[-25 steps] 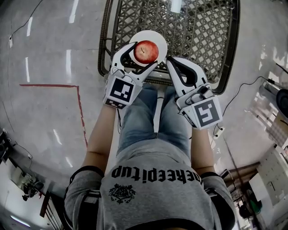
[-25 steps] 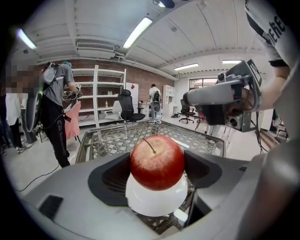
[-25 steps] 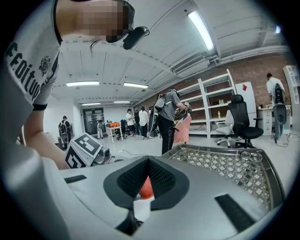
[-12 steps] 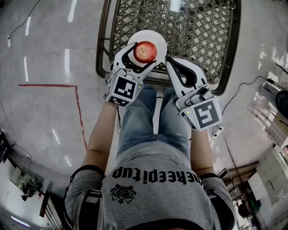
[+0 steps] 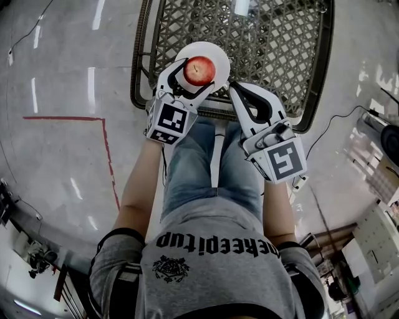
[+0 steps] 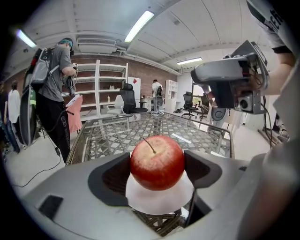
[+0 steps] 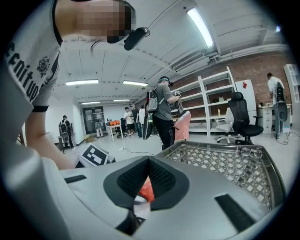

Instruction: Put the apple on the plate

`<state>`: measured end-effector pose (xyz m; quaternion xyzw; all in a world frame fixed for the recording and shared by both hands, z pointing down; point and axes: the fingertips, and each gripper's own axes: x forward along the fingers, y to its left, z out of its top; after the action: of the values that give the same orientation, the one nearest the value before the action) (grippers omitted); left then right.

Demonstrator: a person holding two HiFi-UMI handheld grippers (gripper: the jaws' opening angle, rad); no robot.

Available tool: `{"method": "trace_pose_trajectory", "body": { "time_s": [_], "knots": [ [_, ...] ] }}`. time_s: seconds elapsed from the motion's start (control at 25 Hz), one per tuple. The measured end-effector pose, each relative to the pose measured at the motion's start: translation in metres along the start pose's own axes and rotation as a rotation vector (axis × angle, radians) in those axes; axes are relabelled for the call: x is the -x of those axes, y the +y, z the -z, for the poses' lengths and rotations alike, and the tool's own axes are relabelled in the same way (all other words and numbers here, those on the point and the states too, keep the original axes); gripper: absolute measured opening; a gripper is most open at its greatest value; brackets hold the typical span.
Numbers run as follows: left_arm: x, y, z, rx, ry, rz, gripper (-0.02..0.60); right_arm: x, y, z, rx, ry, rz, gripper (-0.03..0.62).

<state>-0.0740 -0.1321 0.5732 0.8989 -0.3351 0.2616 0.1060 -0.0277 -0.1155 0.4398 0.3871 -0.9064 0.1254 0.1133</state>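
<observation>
A red apple [image 5: 199, 70] sits between the jaws of my left gripper [image 5: 196, 76], right over a white plate [image 5: 219, 55] at the near edge of the lattice table [image 5: 280, 43]. In the left gripper view both dark pads press the apple [image 6: 157, 161], and the plate [image 6: 159, 200] lies directly beneath it; I cannot tell whether they touch. My right gripper [image 5: 236, 89] hovers just right of the plate with its jaws together and nothing held. In the right gripper view a sliver of the apple [image 7: 146, 189] shows through the slit between those jaws.
A glass [image 5: 242, 6] stands at the table's far side. The table's metal rim [image 5: 144, 68] runs along its left side. A red tape line [image 5: 68, 118] marks the floor at left, and a cable [image 5: 336, 121] lies on the floor at right. People [image 6: 51, 89] stand by the shelves.
My left gripper has shifted slightly forward over the plate, carrying the apple with it. The right gripper has barely moved.
</observation>
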Motion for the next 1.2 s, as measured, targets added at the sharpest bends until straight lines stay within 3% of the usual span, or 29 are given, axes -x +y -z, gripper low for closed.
{"method": "trace_pose_trajectory", "body": {
  "time_s": [0.48, 0.76, 1.2],
  "knots": [
    [-0.012, 0.009, -0.014, -0.024, 0.01, -0.007, 0.38, -0.002, -0.014, -0.011, -0.002, 0.004, 0.001, 0.012],
    [-0.012, 0.006, -0.001, -0.021, 0.015, 0.01, 0.385, -0.002, -0.008, -0.001, 0.0, 0.005, -0.001, 0.012],
    [0.004, -0.002, -0.026, -0.031, 0.021, 0.006, 0.387, 0.016, -0.003, -0.026, 0.003, 0.0, -0.008, 0.012]
  ]
}}
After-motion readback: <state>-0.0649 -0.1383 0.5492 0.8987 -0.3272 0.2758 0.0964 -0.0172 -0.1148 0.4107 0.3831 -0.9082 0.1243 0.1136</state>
